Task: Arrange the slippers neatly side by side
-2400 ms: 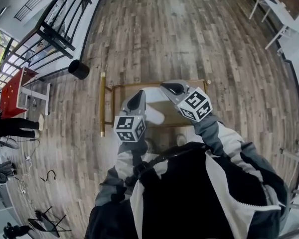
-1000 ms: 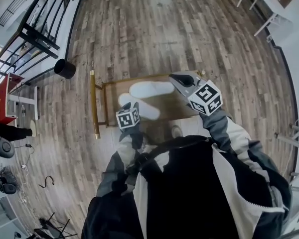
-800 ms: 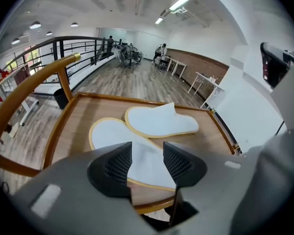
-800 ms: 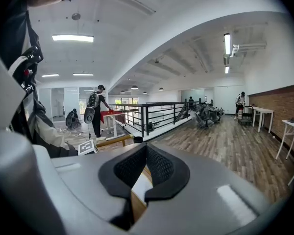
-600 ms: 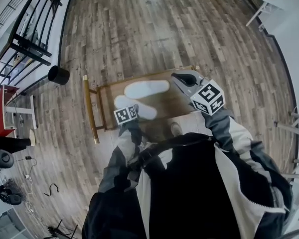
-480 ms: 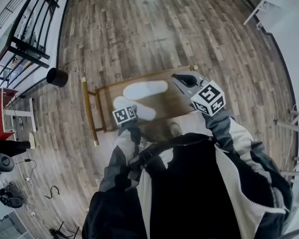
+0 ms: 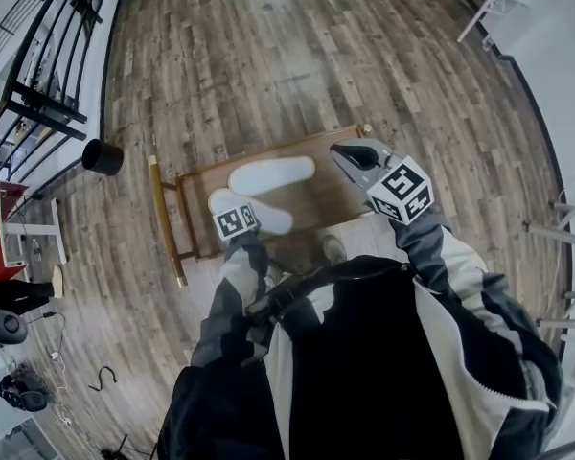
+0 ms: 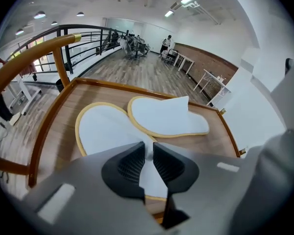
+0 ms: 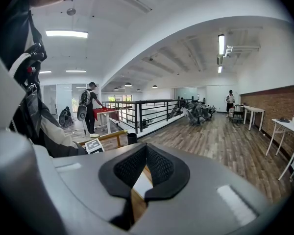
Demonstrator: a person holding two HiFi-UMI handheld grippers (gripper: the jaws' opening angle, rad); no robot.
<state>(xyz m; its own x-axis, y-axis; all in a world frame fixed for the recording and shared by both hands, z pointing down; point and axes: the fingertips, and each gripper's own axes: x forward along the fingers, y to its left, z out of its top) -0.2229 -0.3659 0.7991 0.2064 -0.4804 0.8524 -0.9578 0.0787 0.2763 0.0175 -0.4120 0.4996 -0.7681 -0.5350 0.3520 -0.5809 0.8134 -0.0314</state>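
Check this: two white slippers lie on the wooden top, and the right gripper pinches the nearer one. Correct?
No: the left gripper, its jaws just closing, pinches the nearer slipper; the left gripper view shows it. The rest holds.

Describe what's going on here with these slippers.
A person holds tongs in each hand over two white slippers on a chair. The left tongs have just been closing and pinch the edge of the near slipper. The right tongs are shut and empty, held off to the side. The far slipper meets the near one at one end and they splay into a V, so they are not yet side by side.
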